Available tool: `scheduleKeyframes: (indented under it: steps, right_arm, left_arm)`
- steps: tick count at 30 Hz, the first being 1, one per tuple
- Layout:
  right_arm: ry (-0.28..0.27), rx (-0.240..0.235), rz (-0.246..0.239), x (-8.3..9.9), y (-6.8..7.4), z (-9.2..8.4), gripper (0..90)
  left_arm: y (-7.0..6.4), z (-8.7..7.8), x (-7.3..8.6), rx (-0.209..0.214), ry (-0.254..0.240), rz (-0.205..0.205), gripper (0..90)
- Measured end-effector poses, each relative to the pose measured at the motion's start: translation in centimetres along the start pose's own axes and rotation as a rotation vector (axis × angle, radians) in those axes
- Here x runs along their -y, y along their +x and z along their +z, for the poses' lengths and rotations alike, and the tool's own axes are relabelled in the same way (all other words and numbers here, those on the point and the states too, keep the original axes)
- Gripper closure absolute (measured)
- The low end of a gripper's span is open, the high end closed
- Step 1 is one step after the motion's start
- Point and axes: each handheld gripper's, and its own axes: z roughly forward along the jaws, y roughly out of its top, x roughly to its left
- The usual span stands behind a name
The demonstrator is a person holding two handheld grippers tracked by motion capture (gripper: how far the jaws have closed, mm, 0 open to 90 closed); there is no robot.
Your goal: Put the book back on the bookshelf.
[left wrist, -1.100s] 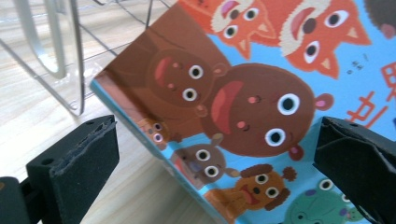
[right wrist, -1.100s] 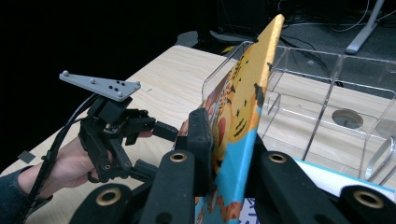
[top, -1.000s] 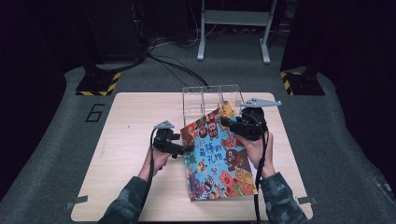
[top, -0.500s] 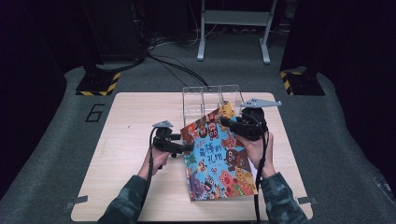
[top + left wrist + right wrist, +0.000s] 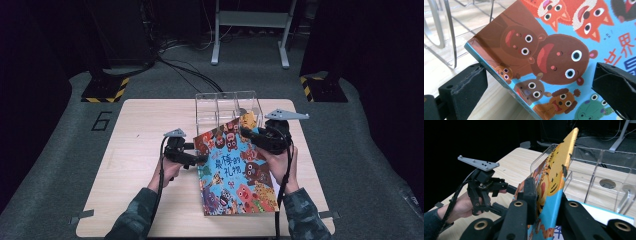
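Right gripper (image 5: 544, 202) clamps the colourful cartoon-animal picture book (image 5: 235, 165); left gripper (image 5: 539, 87), jaws wide around its corner, should steady it toward the clear acrylic divided rack (image 5: 227, 106).

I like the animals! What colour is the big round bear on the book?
The bear on the book is brown with a red mouth, clearest in the left gripper view.
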Motion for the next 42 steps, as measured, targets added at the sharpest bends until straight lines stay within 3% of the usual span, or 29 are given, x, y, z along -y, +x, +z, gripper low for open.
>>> scheduleKeyframes:
  steps: [2, 13, 35, 42]
  right_arm:
    - [-0.008, -0.001, -0.004, 0.4, -0.2, -0.4, 79.6]
    - [-0.035, -0.009, 0.02, 1.8, -1.4, -1.3, 78.6]
    - [-0.075, -0.079, 0.051, 3.0, -2.5, 0.4, 76.8]
    - [-0.05, -0.072, 0.069, 3.1, -3.2, 0.8, 73.1]
  left_arm:
    - [-0.2, 0.0, -0.1, -0.009, -0.004, 0.018, 1.1]
    - [-0.6, -0.2, -0.2, 0.009, -0.018, 0.025, 3.7]
    - [0.1, -2.7, -0.8, -0.031, -0.056, 0.055, 4.1]
    - [0.0, -3.7, -0.9, -0.037, -0.085, 0.076, 5.0]
